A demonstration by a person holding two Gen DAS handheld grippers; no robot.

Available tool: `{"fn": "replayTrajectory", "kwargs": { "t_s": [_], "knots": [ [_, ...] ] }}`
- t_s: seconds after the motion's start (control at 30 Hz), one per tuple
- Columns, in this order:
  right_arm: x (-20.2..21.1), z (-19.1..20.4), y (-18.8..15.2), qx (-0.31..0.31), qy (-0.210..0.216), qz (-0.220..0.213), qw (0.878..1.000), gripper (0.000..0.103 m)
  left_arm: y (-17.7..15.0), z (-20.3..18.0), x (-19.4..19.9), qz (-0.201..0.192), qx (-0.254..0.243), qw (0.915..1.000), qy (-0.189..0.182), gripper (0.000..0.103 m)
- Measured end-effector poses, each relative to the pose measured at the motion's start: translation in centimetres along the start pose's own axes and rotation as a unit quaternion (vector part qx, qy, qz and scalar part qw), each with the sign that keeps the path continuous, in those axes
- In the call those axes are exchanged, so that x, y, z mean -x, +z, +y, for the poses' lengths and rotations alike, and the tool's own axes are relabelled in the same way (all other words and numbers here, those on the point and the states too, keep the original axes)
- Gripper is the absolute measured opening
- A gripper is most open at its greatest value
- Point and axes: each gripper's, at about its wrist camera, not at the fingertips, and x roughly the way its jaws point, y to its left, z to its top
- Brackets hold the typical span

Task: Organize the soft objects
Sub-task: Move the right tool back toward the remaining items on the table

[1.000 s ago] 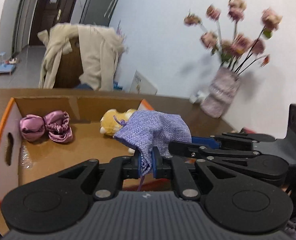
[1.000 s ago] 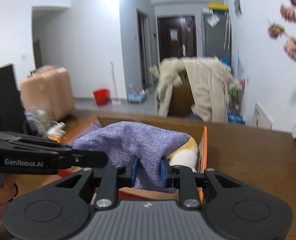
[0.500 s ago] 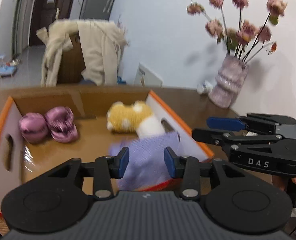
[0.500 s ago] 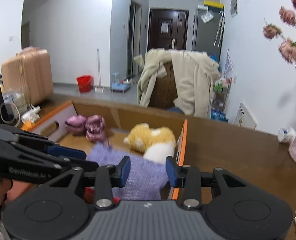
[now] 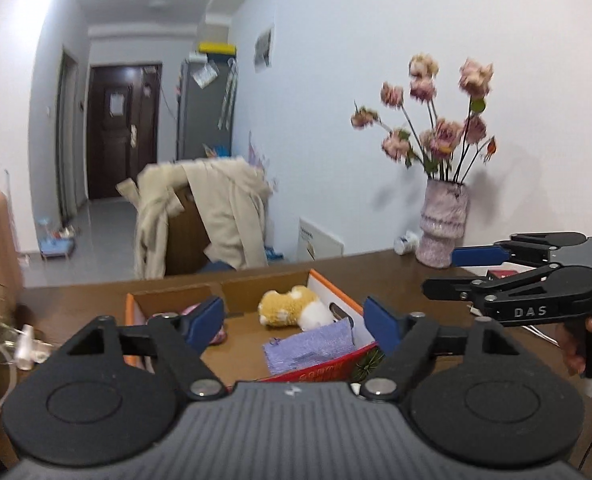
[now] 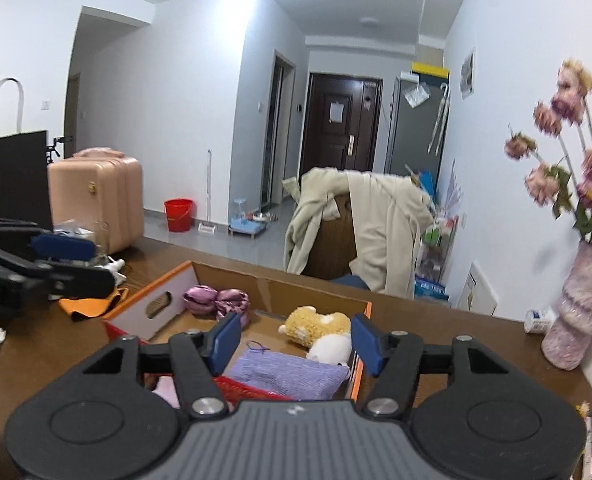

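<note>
A purple woven pouch [image 5: 309,344] [image 6: 288,372] lies flat in the near part of an open cardboard box [image 5: 335,294] [image 6: 272,280] with orange edges. A yellow and white plush toy [image 5: 292,307] [image 6: 319,326] lies behind it. Pink satin scrunchies [image 6: 218,300] sit in the box's far left corner. My left gripper [image 5: 296,322] is open and empty, above and behind the box's near wall. My right gripper [image 6: 296,338] is open and empty, also above the near wall; it shows at the right of the left wrist view [image 5: 447,272].
A pink vase of dried roses [image 5: 441,224] [image 6: 579,316] stands on the brown table at the right. An orange cloth [image 6: 92,303] and cables [image 5: 20,348] lie left of the box. A chair draped with a beige coat [image 6: 359,224] stands behind the table.
Both grippers held the purple pouch over the box, then opened and let it drop inside. Both have since pulled back and up, away from the box.
</note>
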Motion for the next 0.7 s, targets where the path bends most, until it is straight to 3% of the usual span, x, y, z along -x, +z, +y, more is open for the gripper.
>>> {"fn": "replayTrajectory", "kwargs": {
  "t_s": [0.2, 0.47, 0.57, 0.7],
  "knots": [
    [5.8, 2.8, -0.8, 0.021, -0.003, -0.039, 0.999, 0.074, -1.4, -0.4, 7.1, -0.040, -0.009, 0.9988, 0.029, 0.097],
    [12.1, 6.5, -3.4, 0.043, -0.008, -0.088, 0.995, 0.087, -4.9, -1.2, 14.2, -0.075, -0.007, 0.9956, 0.057, 0.103],
    [13.7, 7.7, -4.5, 0.043, -0.007, -0.088, 0.995, 0.088, -6.8, -1.9, 16.2, -0.098, -0.012, 0.9899, 0.102, 0.103],
    [15.3, 9.0, -6.1, 0.029, -0.001, -0.088, 0.996, 0.096, -9.4, -2.5, 18.3, -0.102, -0.006, 0.9866, 0.127, 0.103]
  ]
}}
